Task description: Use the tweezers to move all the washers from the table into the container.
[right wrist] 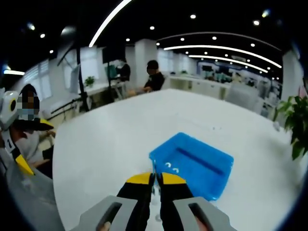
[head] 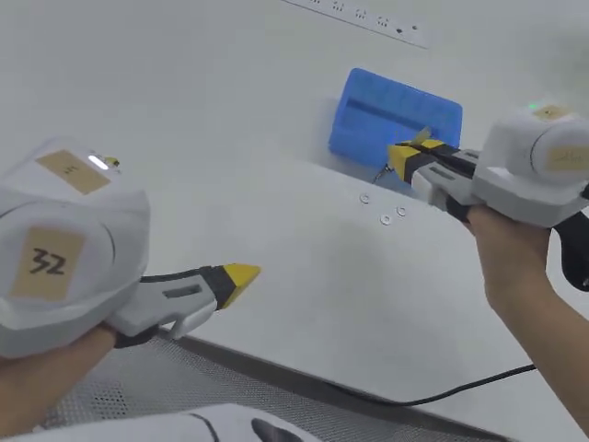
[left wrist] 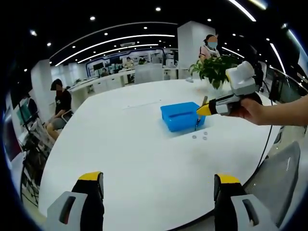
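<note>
Left gripper [head: 239,274], tiny silver washers [head: 385,219], blue container [head: 396,115]

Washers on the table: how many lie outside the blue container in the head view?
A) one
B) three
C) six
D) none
B: three washers lie on the white table, close together, near the blue container but outside it.

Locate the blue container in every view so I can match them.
Head view: blue container upper centre-right on the table.
Left gripper view: container centre, slightly right.
Right gripper view: container lower centre, just beyond the jaws.
Shared landmark: the right tool, shut on tweezers, at the container's edge.
</note>
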Demonstrator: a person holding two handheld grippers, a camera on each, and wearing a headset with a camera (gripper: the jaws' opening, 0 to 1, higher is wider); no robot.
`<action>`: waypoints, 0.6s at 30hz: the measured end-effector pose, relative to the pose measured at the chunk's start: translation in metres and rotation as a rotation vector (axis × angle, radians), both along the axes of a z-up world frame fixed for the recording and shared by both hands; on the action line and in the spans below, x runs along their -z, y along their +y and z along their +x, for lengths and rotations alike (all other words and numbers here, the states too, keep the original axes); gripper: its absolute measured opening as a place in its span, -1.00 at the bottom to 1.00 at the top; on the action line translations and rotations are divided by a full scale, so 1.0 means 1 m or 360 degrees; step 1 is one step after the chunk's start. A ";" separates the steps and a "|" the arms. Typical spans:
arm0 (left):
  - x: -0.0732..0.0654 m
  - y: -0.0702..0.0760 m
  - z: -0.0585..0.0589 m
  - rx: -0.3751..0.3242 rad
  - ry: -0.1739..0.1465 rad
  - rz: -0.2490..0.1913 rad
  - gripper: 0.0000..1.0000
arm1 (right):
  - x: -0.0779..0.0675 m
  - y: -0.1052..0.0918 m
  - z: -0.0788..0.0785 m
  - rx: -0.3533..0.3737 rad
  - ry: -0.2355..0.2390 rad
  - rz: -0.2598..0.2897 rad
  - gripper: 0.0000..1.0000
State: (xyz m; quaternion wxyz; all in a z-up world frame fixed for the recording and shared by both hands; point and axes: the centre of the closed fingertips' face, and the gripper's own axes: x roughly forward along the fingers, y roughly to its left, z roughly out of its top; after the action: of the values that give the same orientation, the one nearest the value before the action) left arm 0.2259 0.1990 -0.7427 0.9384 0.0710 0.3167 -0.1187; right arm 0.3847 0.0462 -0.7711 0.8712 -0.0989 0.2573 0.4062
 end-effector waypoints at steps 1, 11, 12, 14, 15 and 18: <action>0.000 0.000 0.000 0.0000 0.0000 0.0000 0.95 | 0.002 0.000 0.000 0.0000 0.0003 -0.0003 -0.96; 0.002 0.002 0.000 0.0003 0.0010 0.0012 0.94 | 0.019 -0.003 0.003 0.0014 0.0047 -0.0038 -0.95; 0.002 0.002 0.000 0.0003 0.0011 0.0011 0.94 | 0.020 -0.003 0.003 0.0016 0.0057 -0.0036 -0.95; 0.002 0.002 0.000 0.0002 0.0010 0.0010 0.94 | 0.021 -0.003 0.002 0.0021 0.0063 -0.0038 -0.95; 0.001 0.002 0.000 0.0002 0.0008 0.0011 0.94 | 0.021 -0.002 0.002 0.0018 0.0058 -0.0040 -0.95; 0.001 0.003 0.001 0.0003 0.0008 0.0012 0.94 | 0.023 -0.001 0.002 0.0022 0.0069 -0.0040 -0.95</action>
State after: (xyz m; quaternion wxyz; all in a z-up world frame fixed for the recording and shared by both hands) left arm 0.2268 0.2015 -0.7440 0.9372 0.0746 0.3195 -0.1184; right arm 0.3865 0.0448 -0.7942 0.8669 -0.0993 0.2819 0.3990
